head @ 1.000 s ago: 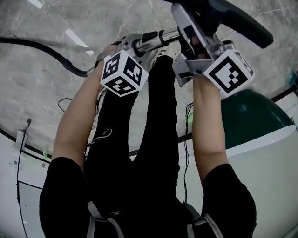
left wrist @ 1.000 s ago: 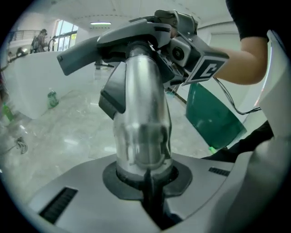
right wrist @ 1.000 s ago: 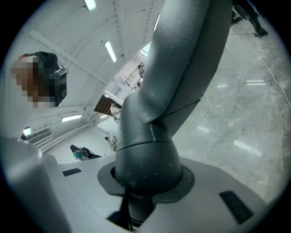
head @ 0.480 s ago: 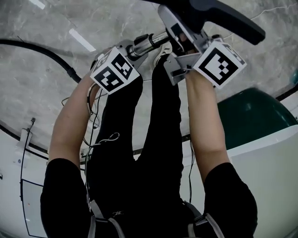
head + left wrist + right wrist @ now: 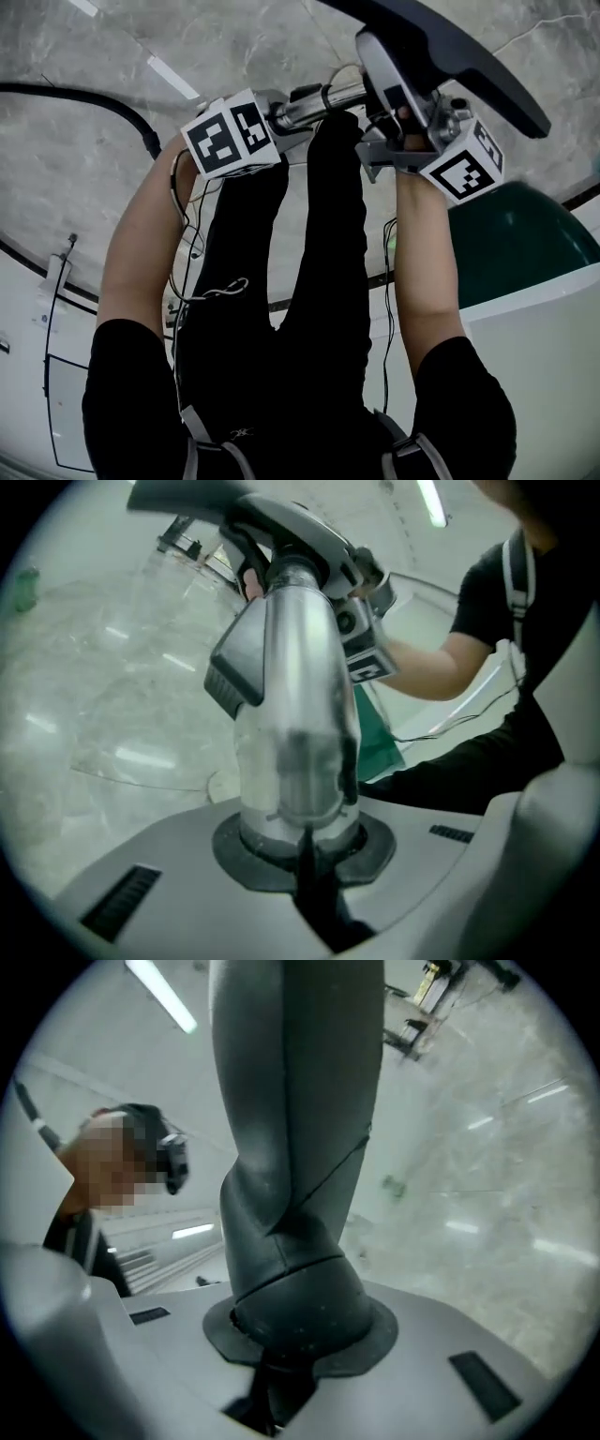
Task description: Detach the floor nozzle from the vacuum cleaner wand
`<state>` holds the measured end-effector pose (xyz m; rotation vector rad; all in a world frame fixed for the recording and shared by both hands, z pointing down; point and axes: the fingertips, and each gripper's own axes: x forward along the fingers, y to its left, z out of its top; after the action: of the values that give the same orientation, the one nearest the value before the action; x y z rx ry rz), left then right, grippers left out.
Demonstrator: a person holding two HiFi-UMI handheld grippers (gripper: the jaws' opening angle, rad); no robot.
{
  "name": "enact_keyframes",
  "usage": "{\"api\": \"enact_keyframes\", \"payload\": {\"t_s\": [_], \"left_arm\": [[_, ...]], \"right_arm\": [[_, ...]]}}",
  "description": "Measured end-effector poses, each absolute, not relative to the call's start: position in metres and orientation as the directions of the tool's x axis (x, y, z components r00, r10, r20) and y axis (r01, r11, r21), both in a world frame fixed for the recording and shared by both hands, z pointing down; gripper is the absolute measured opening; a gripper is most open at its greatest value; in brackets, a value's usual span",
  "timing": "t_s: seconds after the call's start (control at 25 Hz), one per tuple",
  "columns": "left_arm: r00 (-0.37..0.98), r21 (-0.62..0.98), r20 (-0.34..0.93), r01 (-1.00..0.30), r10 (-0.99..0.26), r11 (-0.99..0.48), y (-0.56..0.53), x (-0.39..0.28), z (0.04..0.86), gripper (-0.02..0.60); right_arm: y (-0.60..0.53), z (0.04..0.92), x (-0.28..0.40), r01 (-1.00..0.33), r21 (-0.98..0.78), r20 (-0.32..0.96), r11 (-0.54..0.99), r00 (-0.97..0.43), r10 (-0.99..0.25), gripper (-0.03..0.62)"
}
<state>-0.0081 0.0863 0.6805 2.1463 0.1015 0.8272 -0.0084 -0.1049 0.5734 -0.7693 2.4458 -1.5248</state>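
The silver wand [image 5: 314, 97] runs level above my knees into the grey neck [image 5: 392, 80] of the dark floor nozzle [image 5: 450, 52], and the two look joined. My left gripper [image 5: 277, 111] is shut on the wand [image 5: 298, 714], whose tube fills the space between the pads. Beyond it the grey latch piece [image 5: 239, 667] and the nozzle [image 5: 281, 522] show. My right gripper [image 5: 405, 127] is shut on the nozzle's dark grey neck [image 5: 291, 1213], and its jaws have just been closing tighter on it. Both grippers [image 5: 300, 844] [image 5: 298, 1340] hold the vacuum off the floor.
A black hose [image 5: 89, 98] curves over the marble floor [image 5: 75, 178] at the left. A dark green rounded body on a white base [image 5: 516, 239] stands at the right. Thin cables [image 5: 386, 281] hang beside the person's black-clad legs [image 5: 323, 244]. White panels [image 5: 37, 375] edge the lower left.
The left gripper has turned and slid a little left along the wand. The right gripper swung left and came back right with the nozzle, which now tilts differently.
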Motion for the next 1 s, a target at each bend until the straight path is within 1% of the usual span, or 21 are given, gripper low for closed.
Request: {"api": "enact_keyframes", "payload": {"t_s": [0.04,0.08,0.12,0.16,0.24,0.28,0.32,0.36,0.4,0.44,0.52,0.56,0.6,0.68,0.72,0.8,0.84,0.88,0.92,1.0], "left_arm": [[0.793,0.747,0.485,-0.156,0.368,-0.647,0.089,-0.007,0.675,0.046],[0.796,0.754,0.475,-0.147,0.375,-0.641,0.088,-0.008,0.676,0.046],[0.789,0.735,0.506,-0.184,0.349,-0.652,0.082,-0.008,0.684,0.046],[0.767,0.689,0.572,-0.258,0.29,-0.677,0.073,-0.005,0.698,0.046],[0.682,0.54,0.719,-0.423,0.137,-0.728,0.051,0.015,0.729,0.046],[0.635,0.464,0.768,-0.471,0.076,-0.75,0.041,0.029,0.741,0.046],[0.599,0.404,0.8,-0.491,0.038,-0.772,0.033,0.042,0.749,0.044],[0.575,0.364,0.818,-0.491,0.019,-0.791,0.028,0.052,0.754,0.044],[0.565,0.347,0.825,-0.478,0.02,-0.807,0.024,0.058,0.757,0.044],[0.566,0.352,0.823,-0.455,0.039,-0.818,0.023,0.06,0.76,0.044],[0.593,0.409,0.796,-0.378,0.123,-0.83,0.028,0.06,0.765,0.044],[0.606,0.446,0.777,-0.337,0.171,-0.829,0.032,0.059,0.768,0.044],[0.613,0.478,0.761,-0.306,0.213,-0.823,0.037,0.059,0.771,0.044],[0.607,0.534,0.74,-0.271,0.289,-0.801,0.05,0.06,0.781,0.044],[0.597,0.573,0.726,-0.253,0.341,-0.779,0.06,0.06,0.787,0.044],[0.566,0.657,0.691,-0.235,0.449,-0.716,0.079,0.053,0.801,0.044],[0.549,0.67,0.694,-0.253,0.467,-0.698,0.084,0.047,0.809,0.044],[0.535,0.655,0.716,-0.291,0.449,-0.697,0.084,0.04,0.82,0.044],[0.524,0.616,0.752,-0.341,0.401,-0.71,0.079,0.033,0.831,0.044],[0.495,0.498,0.831,-0.454,0.256,-0.739,0.062,0.016,0.853,0.044]], "right_arm": [[-0.102,0.565,-0.011,-0.274,-0.872,0.055,0.406,-0.879,-0.473,0.104],[-0.104,0.564,-0.012,-0.255,-0.87,0.032,0.422,-0.884,-0.467,0.104],[-0.111,0.573,-0.01,-0.289,-0.873,0.07,0.393,-0.872,-0.485,0.104],[-0.12,0.589,-0.004,-0.366,-0.872,0.16,0.324,-0.84,-0.518,0.104],[-0.138,0.623,0.033,-0.559,-0.82,0.401,0.123,-0.714,-0.574,0.104],[-0.143,0.635,0.059,-0.634,-0.773,0.501,0.026,-0.635,-0.588,0.103],[-0.146,0.643,0.083,-0.682,-0.729,0.569,-0.049,-0.566,-0.597,0.104],[-0.148,0.647,0.102,-0.701,-0.706,0.6,-0.096,-0.521,-0.607,0.104],[-0.148,0.648,0.113,-0.696,-0.709,0.596,-0.115,-0.505,-0.625,0.104],[-0.148,0.647,0.119,-0.675,-0.731,0.563,-0.101,-0.513,-0.648,0.104],[-0.146,0.645,0.119,-0.606,-0.795,0.446,-0.013,-0.571,-0.689,0.104],[-0.144,0.649,0.118,-0.572,-0.82,0.403,0.012,-0.592,-0.697,0.104],[-0.141,0.656,0.12,-0.557,-0.831,0.39,0.011,-0.596,-0.702,0.104],[-0.137,0.67,0.134,-0.565,-0.825,0.396,-0.011,-0.565,-0.723,0.104],[-0.14,0.671,0.148,-0.559,-0.829,0.375,-0.008,-0.546,-0.749,0.104],[-0.156,0.661,0.187,-0.496,-0.868,0.278,0.014,-0.51,-0.814,0.104],[-0.166,0.655,0.205,-0.474,-0.88,0.243,0.026,-0.497,-0.833,0.104],[-0.175,0.652,0.217,-0.475,-0.879,0.23,0.04,-0.495,-0.838,0.104],[-0.181,0.651,0.223,-0.489,-0.871,0.233,0.053,-0.506,-0.831,0.104],[-0.182,0.652,0.221,-0.518,-0.852,0.262,0.067,-0.535,-0.803,0.104]]}}
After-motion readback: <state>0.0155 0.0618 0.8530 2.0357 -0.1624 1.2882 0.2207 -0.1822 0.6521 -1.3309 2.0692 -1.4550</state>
